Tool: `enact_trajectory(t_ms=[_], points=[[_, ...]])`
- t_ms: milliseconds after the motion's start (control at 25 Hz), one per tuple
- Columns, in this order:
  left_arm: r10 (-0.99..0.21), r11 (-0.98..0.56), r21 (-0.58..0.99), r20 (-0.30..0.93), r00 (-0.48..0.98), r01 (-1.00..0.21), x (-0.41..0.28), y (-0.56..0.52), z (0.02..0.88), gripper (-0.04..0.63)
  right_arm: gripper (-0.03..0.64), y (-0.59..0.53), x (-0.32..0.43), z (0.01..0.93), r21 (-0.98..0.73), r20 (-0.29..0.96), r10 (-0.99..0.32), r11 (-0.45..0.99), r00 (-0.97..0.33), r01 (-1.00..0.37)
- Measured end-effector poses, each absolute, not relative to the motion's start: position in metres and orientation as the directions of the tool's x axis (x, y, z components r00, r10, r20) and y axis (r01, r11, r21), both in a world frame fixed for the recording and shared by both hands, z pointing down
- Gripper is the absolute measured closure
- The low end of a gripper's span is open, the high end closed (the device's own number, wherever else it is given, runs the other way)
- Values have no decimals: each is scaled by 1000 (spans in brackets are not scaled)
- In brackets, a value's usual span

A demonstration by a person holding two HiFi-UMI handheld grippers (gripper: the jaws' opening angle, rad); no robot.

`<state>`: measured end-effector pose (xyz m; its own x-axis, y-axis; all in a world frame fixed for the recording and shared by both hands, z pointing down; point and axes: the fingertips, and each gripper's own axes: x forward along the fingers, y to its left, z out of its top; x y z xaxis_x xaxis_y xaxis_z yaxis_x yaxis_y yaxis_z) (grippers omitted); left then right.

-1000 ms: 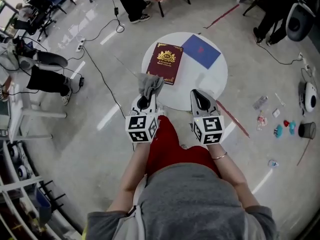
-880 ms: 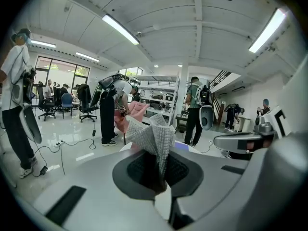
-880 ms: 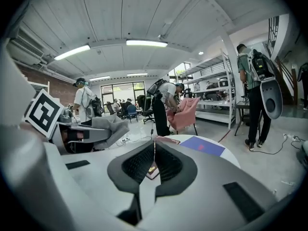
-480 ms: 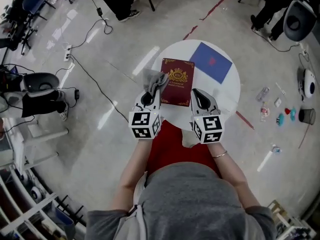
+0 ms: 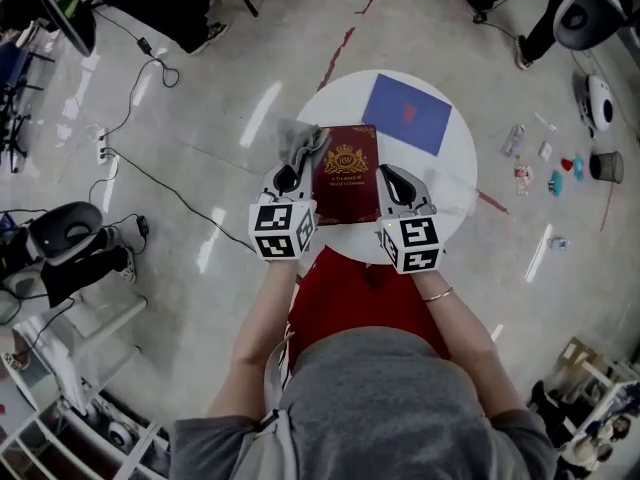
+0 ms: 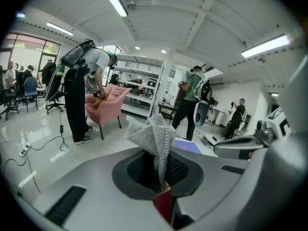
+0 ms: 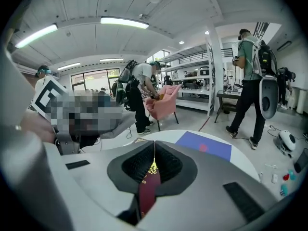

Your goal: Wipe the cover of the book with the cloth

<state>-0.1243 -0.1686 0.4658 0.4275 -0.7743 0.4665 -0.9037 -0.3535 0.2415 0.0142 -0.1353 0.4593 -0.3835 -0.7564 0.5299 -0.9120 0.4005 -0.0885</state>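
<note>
The fingers of the right gripper [image 5: 392, 180] are clamped on the book's [image 5: 346, 173] right edge, apparently to steady it at the tabletop's [image 5: 450, 183] near side, while the left gripper's [image 5: 288, 178] fingers pinch the bunched cloth [image 5: 300, 143] just beside its left edge, ready to wipe.

person wears a grey short-sleeved t-shirt [image 5: 385, 398], a red lower garment [image 5: 350, 298] and a thin metal bracelet [image 5: 437, 294] on the right wrist. left gripper [image 5: 288, 173] and right gripper [image 5: 393, 180] are pale grey moulded shells with black ribbed pads [image 7: 169, 165], each with a white cube [image 5: 282, 231] of black square markers.
</note>
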Motion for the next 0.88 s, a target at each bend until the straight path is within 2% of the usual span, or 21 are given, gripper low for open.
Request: enact_trajectory(t_ms=[200, 880], points=[[-719, -431, 236, 494, 489, -871, -103, -187, 478, 571, 588, -140, 13, 480, -80, 572, -745, 366, -343, -927], [-516, -572, 255, 627, 584, -779, -11, -202, 521, 571, 588, -115, 28, 521, -109, 654, -684, 337, -323, -935]])
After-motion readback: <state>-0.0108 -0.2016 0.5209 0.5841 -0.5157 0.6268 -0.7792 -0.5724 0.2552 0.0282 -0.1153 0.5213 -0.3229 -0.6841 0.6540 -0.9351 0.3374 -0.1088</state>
